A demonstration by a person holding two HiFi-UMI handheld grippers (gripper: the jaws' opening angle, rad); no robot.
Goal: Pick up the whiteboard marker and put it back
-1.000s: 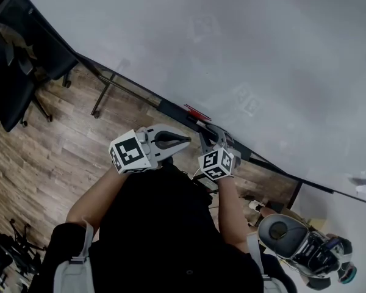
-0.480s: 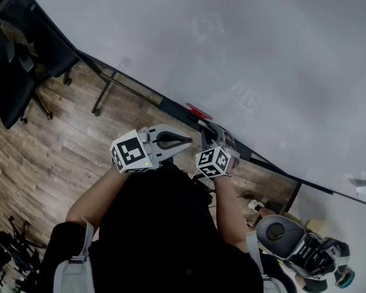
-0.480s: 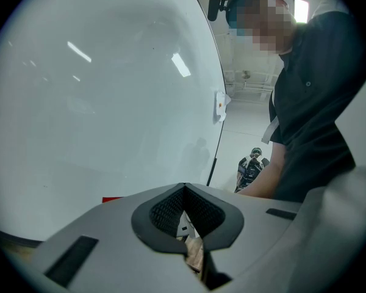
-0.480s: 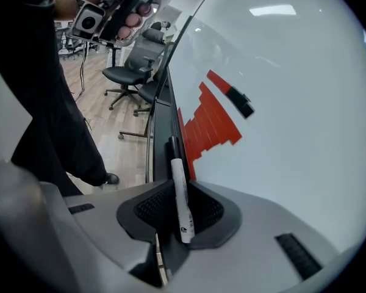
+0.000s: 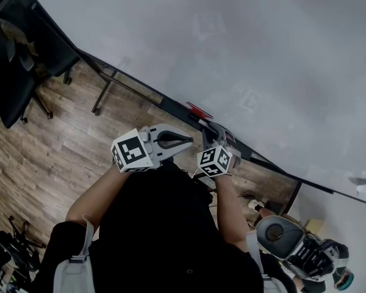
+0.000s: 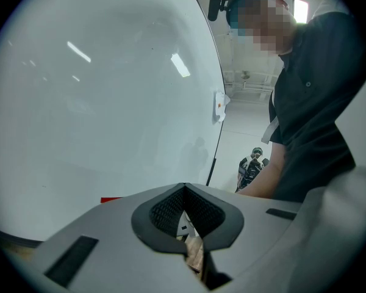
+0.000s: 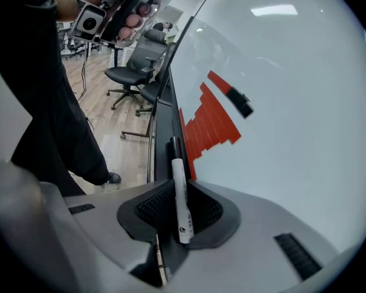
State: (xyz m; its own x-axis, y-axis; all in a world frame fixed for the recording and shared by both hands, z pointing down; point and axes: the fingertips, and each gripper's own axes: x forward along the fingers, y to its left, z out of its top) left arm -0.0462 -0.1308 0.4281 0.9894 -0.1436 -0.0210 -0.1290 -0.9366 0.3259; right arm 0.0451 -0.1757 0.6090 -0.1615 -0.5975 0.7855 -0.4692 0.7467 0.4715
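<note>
A white whiteboard marker [image 7: 180, 200] with a dark cap sits lengthwise between the jaws of my right gripper [image 7: 177, 191], which is shut on it. Its capped end points along the black tray [image 7: 161, 124] under the whiteboard [image 7: 293, 102]. In the head view the right gripper [image 5: 215, 133] is at the tray [image 5: 171, 107], low on the whiteboard [image 5: 232, 35]. My left gripper [image 5: 184, 141] hovers just left of it, a little off the board. Its jaws [image 6: 184, 194] are shut with nothing between them.
A red stepped patch [image 7: 208, 122] and a small black block [image 7: 239, 102] are on the board above the tray. Black office chairs [image 5: 21, 60] stand on the wooden floor at the left. A grey and black device [image 5: 302, 249] lies at the lower right.
Almost nothing: the right gripper has shifted a few pixels beside the tray, still shut on the marker. The left gripper holds its place.
</note>
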